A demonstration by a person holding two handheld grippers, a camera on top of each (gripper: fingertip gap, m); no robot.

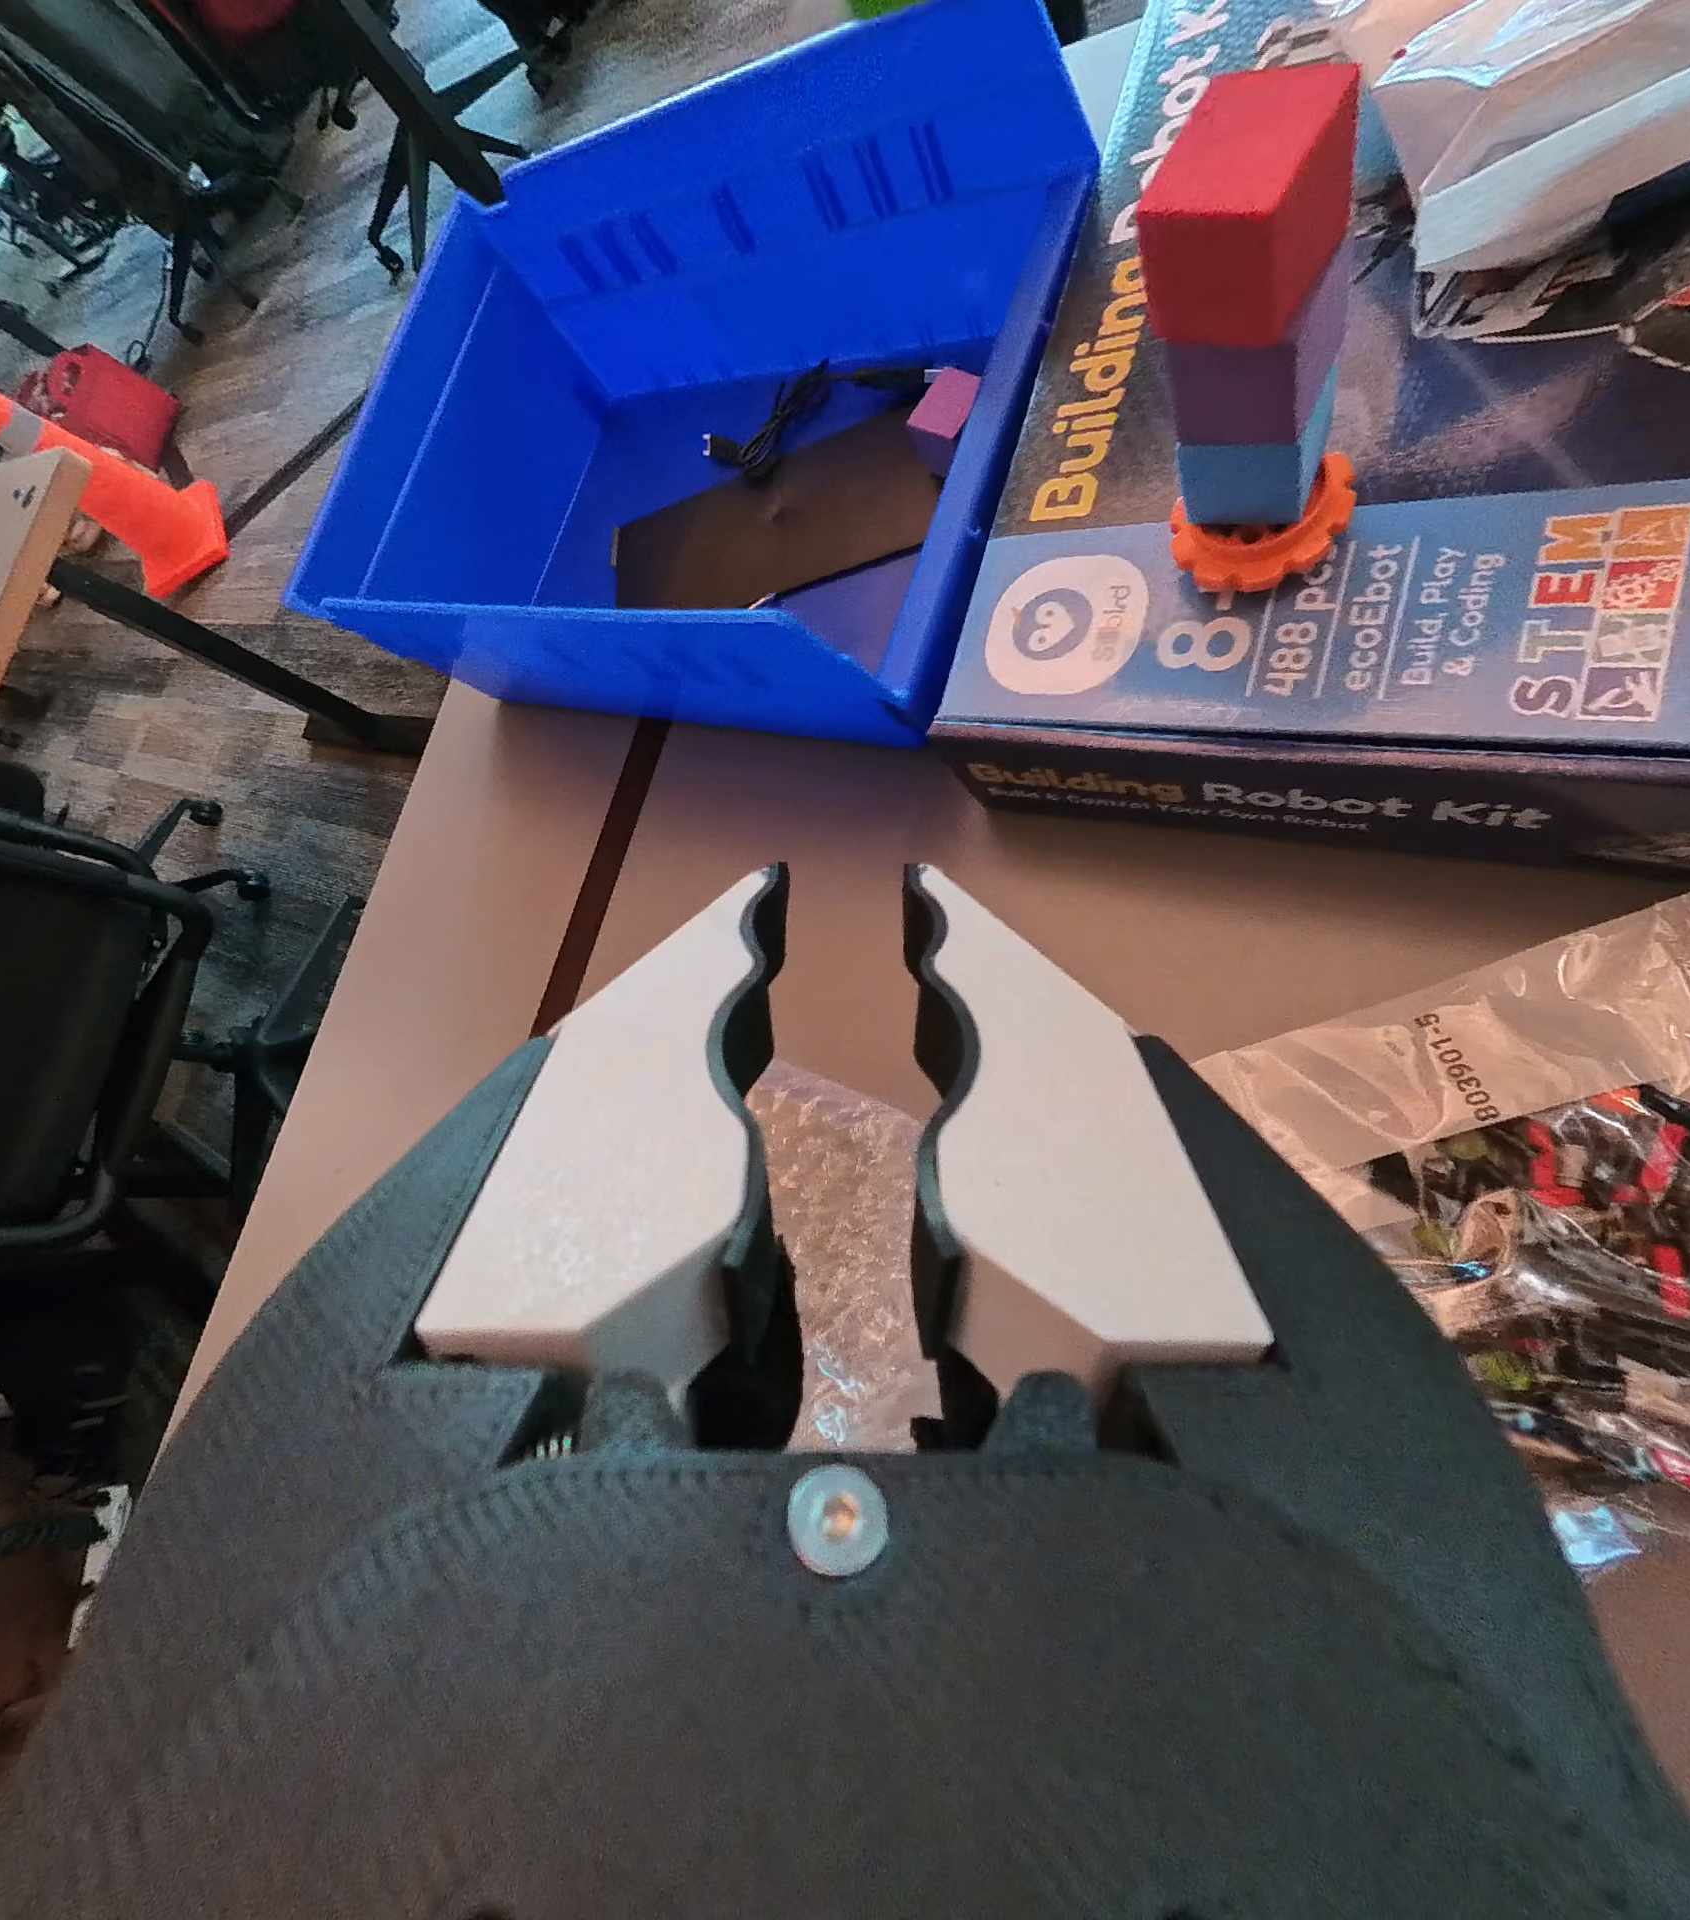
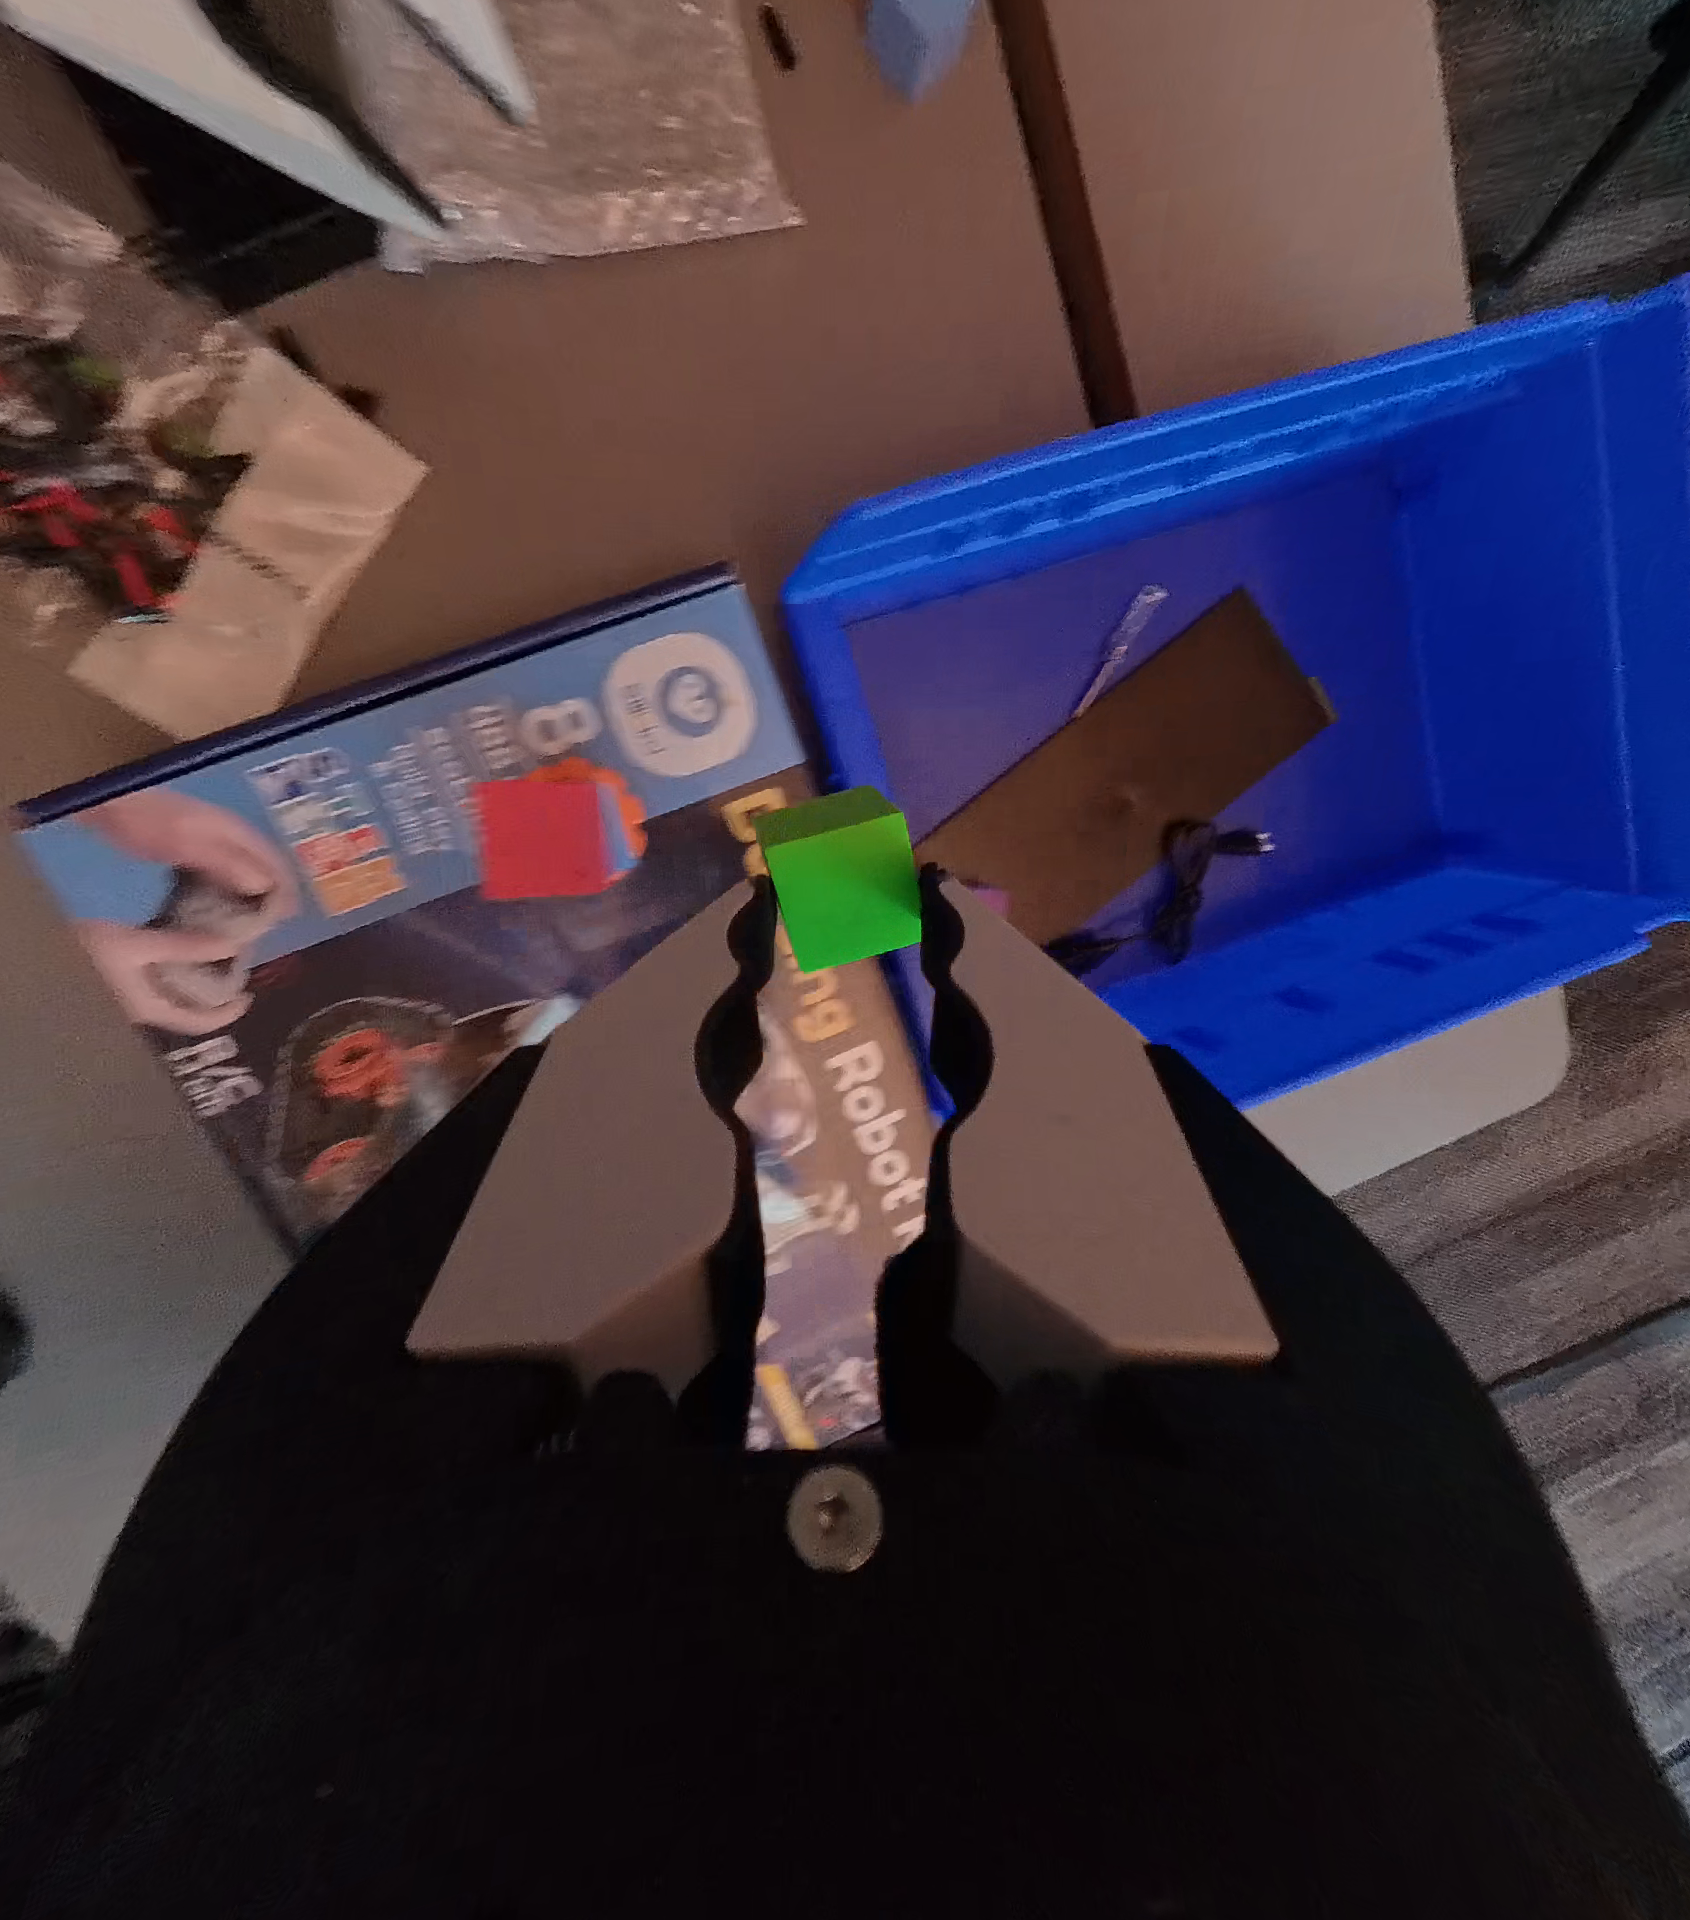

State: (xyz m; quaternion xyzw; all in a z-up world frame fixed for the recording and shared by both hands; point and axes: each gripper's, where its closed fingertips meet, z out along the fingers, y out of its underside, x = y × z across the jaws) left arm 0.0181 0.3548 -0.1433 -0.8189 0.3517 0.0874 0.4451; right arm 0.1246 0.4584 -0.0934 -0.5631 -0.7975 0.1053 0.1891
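Your right gripper (image 2: 839, 891) pinches the green cube (image 2: 839, 878) at its fingertips, likely light, stiff and smooth-sided, while your left gripper (image 1: 846, 883) hangs narrowly parted, empty.

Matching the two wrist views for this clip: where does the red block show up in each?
Left wrist view: the red block is at upper right, topping a stack of blocks on an orange gear.
Right wrist view: the red block is left of centre, seen from above, just left of the green cube in the right tool.
Shared landmark: the blue bin.
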